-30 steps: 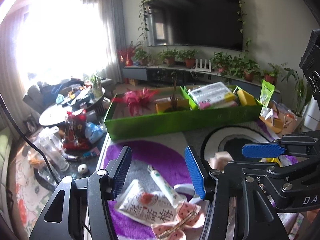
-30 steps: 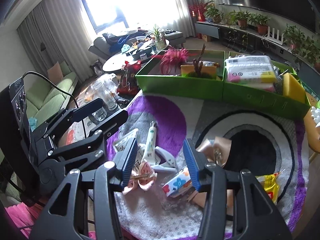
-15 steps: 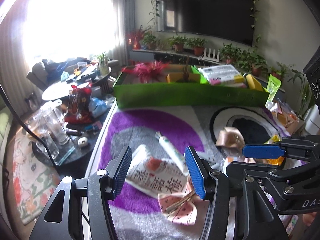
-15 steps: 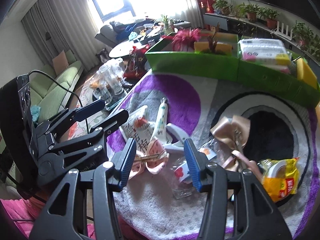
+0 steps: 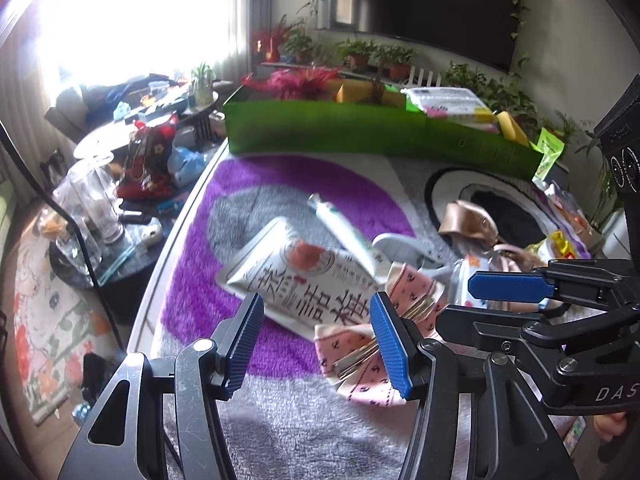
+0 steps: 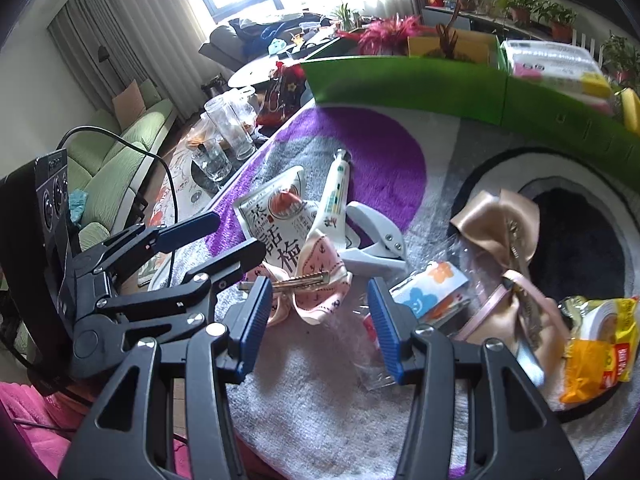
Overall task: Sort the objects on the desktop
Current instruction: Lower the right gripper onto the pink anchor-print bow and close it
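Blue ribbed pads (image 5: pixel 244 342) line the fingers of my left gripper (image 5: pixel 316 338), which stands wide apart and holds nothing. It hovers low over the fluffy rug (image 5: pixel 288 420). Between its pads I see the near edge of a white snack packet (image 5: pixel 304 276) with big dark characters, and its right pad sits just in front of a pink bow hair clip (image 5: pixel 372 344). My right gripper (image 6: pixel 318 320) is also spread wide and empty; the pink bow hair clip (image 6: pixel 308 284) lies just beyond its left pad, and a small packet with blue and orange flowers (image 6: pixel 430 292) lies beside its right pad.

A little farther, a white tube (image 6: pixel 336 196) lies across the snack packet (image 6: pixel 276 216), touching a white hole punch (image 6: pixel 376 240). To the right lie a beige satin bow (image 6: pixel 500 224) and a yellow snack bag (image 6: pixel 596 340), near each other.

At the far edge of the rug stand long green boxes (image 6: pixel 408 88) with a red feathery flower (image 6: pixel 384 34), a wrapped pack (image 6: pixel 548 60) and a yellow sponge (image 6: pixel 630 108) inside. Off the rug on the left stand some empty glasses (image 6: pixel 228 128).
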A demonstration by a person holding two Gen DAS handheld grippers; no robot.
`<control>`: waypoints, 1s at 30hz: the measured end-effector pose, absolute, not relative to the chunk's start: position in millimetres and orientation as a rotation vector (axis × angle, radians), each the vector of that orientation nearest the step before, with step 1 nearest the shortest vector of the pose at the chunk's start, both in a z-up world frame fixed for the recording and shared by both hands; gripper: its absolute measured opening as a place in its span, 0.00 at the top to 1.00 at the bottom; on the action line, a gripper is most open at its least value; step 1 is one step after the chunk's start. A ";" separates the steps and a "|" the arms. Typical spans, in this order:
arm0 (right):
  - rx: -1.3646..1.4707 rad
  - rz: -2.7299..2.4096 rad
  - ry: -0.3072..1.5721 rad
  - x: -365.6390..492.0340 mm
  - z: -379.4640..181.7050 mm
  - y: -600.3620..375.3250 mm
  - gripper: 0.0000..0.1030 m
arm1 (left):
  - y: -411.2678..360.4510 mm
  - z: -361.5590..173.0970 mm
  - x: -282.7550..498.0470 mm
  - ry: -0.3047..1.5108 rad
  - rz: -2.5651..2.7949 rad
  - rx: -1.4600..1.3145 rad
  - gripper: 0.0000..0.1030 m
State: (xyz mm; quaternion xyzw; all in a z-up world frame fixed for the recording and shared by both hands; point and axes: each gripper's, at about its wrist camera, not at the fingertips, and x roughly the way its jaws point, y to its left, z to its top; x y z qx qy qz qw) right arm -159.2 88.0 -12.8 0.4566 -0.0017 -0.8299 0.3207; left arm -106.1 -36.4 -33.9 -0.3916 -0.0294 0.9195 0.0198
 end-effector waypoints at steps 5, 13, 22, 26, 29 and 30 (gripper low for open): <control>1.218 -2.146 -0.005 -160.1 -24.5 82.9 0.52 | -41.4 -42.8 -102.8 -0.125 2.839 -1.249 0.46; 1.218 -2.133 -0.012 -166.7 -27.8 82.8 0.50 | -42.8 -49.5 -99.5 -0.178 2.816 -1.270 0.46; 1.231 -2.101 -0.017 -171.7 -34.6 80.7 0.50 | -46.1 -49.5 -95.7 -0.217 2.809 -1.283 0.46; 1.235 -2.088 -0.001 -174.6 -36.2 76.5 0.50 | -48.6 -50.2 -93.9 -0.233 2.812 -1.295 0.46; 1.239 -2.074 -0.003 -176.8 -38.7 74.5 0.49 | -49.0 -49.7 -92.5 -0.242 2.810 -1.311 0.46; 1.241 -2.070 -0.006 -177.0 -39.3 74.5 0.49 | -48.9 -49.4 -91.9 -0.243 2.808 -1.315 0.46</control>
